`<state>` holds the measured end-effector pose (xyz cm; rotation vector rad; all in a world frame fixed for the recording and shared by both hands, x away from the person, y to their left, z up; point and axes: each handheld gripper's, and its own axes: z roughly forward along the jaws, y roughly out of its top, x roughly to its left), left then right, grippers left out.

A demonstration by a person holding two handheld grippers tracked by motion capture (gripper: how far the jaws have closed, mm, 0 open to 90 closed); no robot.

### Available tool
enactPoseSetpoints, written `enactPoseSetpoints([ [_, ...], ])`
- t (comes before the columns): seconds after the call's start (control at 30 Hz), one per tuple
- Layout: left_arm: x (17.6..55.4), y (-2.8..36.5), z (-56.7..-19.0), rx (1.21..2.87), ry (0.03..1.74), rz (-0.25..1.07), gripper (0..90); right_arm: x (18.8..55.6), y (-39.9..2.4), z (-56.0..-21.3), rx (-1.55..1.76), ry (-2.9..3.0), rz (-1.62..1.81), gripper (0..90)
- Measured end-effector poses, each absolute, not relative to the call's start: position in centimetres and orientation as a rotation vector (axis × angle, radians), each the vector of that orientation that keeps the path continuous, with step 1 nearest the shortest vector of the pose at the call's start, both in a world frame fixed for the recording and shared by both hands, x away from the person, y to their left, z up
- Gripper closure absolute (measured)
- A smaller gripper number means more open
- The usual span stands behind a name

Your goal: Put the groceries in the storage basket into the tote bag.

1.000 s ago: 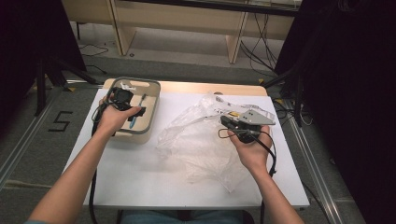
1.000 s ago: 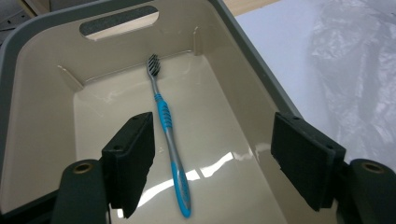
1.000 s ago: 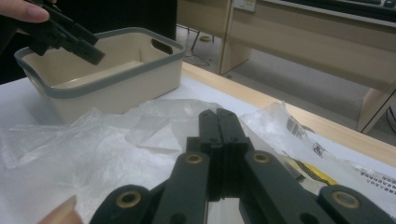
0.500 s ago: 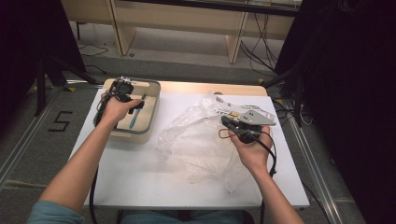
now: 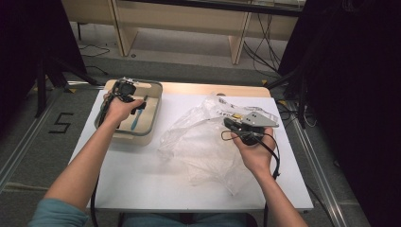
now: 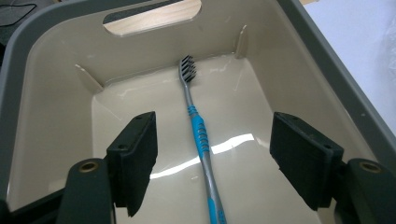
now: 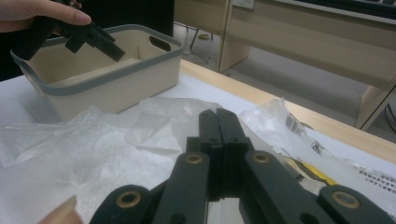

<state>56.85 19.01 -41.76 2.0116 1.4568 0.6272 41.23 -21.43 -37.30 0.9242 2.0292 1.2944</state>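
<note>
A blue and grey toothbrush (image 6: 198,128) lies flat on the floor of a beige basin (image 6: 51,93), bristle head at the far end. My left gripper (image 6: 212,135) hangs over it, open, one jaw on each side of the handle and not touching it. From above, the left gripper (image 5: 128,94) is over the basin's (image 5: 153,101) far left part, with the toothbrush (image 5: 137,118) beside it. My right gripper (image 7: 218,114) is shut just above a crumpled clear plastic bag (image 7: 93,154); I see nothing between its jaws. In the high view the right gripper (image 5: 231,124) is at the bag's (image 5: 198,146) right side.
The white table (image 5: 142,175) has bare surface in front of the basin and bag. A printed clear package (image 5: 227,111) lies beyond the right gripper. The basin (image 7: 116,91) with the left gripper (image 7: 105,44) above it stands past the bag. Dark stands flank the table.
My left hand and gripper have moved from the basin's near side toward its far left corner. The right gripper and the bag have stayed put.
</note>
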Motion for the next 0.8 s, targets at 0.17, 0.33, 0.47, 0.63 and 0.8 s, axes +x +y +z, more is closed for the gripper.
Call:
enactPoseSetpoints([
  [0.17, 57.5, 18.8, -42.0, 2.016, 1.464, 0.625, 31.9, 41.2, -21.4, -37.3, 0.925, 2.030, 1.298, 90.0],
  [0.33, 57.9, 18.6, -42.5, 2.020, 1.474, 0.623, 32.5, 41.2, -21.4, -37.3, 0.925, 2.029, 1.299, 90.0],
  [0.47, 58.2, 18.5, -43.1, 2.030, 1.497, 0.613, 33.1, 41.2, -21.4, -37.3, 0.924, 2.030, 1.300, 90.0],
  [0.63, 58.6, 18.5, -43.8, 2.038, 1.512, 0.599, 34.0, 41.2, -21.4, -37.3, 0.924, 2.029, 1.300, 90.0],
  [0.8, 58.9, 18.6, -44.3, 2.039, 1.537, 0.580, 35.0, 41.2, -21.4, -37.3, 0.924, 2.032, 1.295, 90.0],
])
